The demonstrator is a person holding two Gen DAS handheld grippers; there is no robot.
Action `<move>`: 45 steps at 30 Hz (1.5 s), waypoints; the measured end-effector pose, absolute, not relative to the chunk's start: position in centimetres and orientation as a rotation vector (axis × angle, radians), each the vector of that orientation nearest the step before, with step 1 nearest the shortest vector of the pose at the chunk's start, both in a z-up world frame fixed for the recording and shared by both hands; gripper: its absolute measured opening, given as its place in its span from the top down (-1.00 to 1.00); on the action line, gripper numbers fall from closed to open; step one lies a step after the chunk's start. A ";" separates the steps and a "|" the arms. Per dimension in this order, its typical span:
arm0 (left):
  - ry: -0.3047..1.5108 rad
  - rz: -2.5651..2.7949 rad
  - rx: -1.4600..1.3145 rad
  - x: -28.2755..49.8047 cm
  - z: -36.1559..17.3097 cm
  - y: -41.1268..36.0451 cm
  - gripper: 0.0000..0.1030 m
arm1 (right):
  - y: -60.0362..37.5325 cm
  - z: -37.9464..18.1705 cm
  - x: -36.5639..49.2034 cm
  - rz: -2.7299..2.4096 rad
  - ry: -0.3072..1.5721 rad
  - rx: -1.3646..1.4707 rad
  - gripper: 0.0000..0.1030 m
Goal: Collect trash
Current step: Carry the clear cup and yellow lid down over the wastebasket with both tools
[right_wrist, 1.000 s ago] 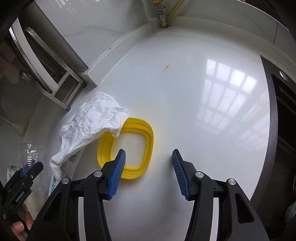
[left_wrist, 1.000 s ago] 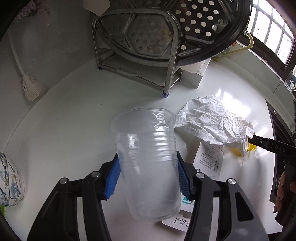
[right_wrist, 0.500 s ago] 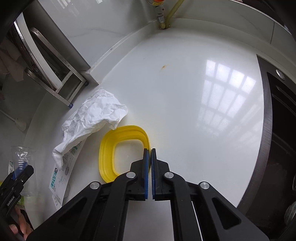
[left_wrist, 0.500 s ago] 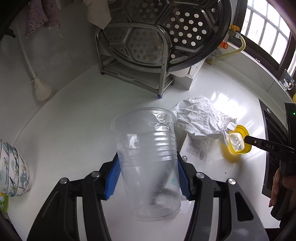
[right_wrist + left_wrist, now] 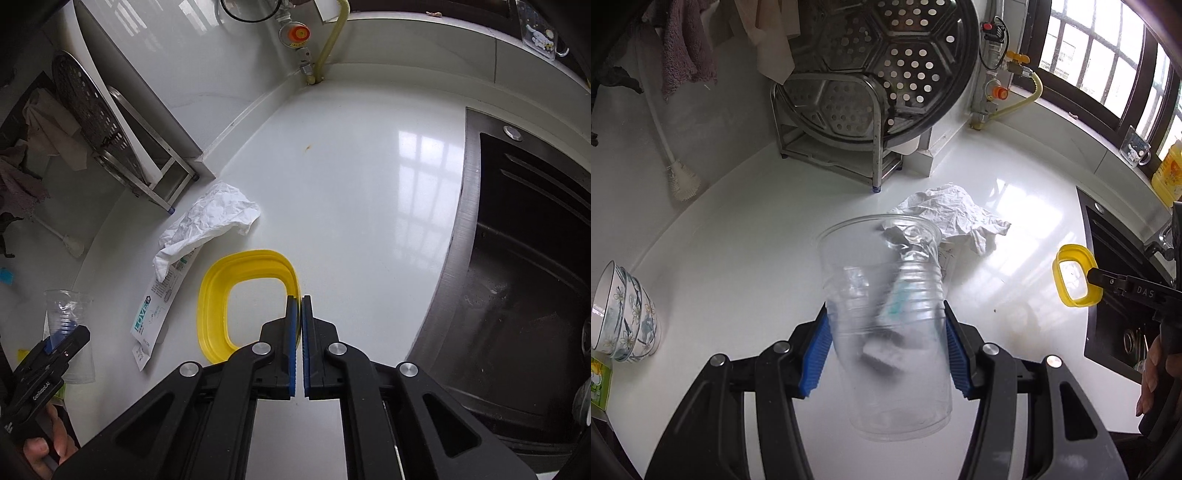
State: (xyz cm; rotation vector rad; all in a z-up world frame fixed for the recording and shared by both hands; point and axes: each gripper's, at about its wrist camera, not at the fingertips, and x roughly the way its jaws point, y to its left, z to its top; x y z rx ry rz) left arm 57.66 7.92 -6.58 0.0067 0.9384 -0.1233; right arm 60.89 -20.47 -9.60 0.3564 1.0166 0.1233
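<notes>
— What's the left gripper (image 5: 884, 345) got?

— A clear plastic cup (image 5: 886, 321), pinched between its blue pads, tilted, above the white countertop (image 5: 738, 258). Something blurry shows through it; I can't tell what.

— And the right gripper (image 5: 299, 321)?

— Clamped on the rim of a yellow lid ring (image 5: 218, 295). From the left camera that ring (image 5: 1073, 275) hangs clear of the counter, beside the dark sink (image 5: 1108, 288); from the right camera you couldn't judge that.

— Other trash?

— A crumpled white tissue (image 5: 210, 225) lies on the counter, overlapping a printed paper packet (image 5: 159, 306). The left view barely shows the packet behind the cup, but it does show stacked floral bowls (image 5: 624, 314) and a perforated steamer tray (image 5: 882, 66) on a rack.
</notes>
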 end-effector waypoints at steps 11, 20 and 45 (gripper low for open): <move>0.917 -0.186 -0.009 50.5 -5.5 2.5 -0.04 | -24.1 -7.8 53.4 0.153 0.997 0.334 0.95; 0.923 -0.093 -0.089 41.5 -5.6 -2.6 -0.04 | -29.2 -7.2 45.1 0.270 0.951 0.323 0.95; 1.015 -0.135 -0.045 23.5 -16.8 -15.6 -0.04 | -35.6 -22.4 24.5 0.298 1.151 0.316 0.95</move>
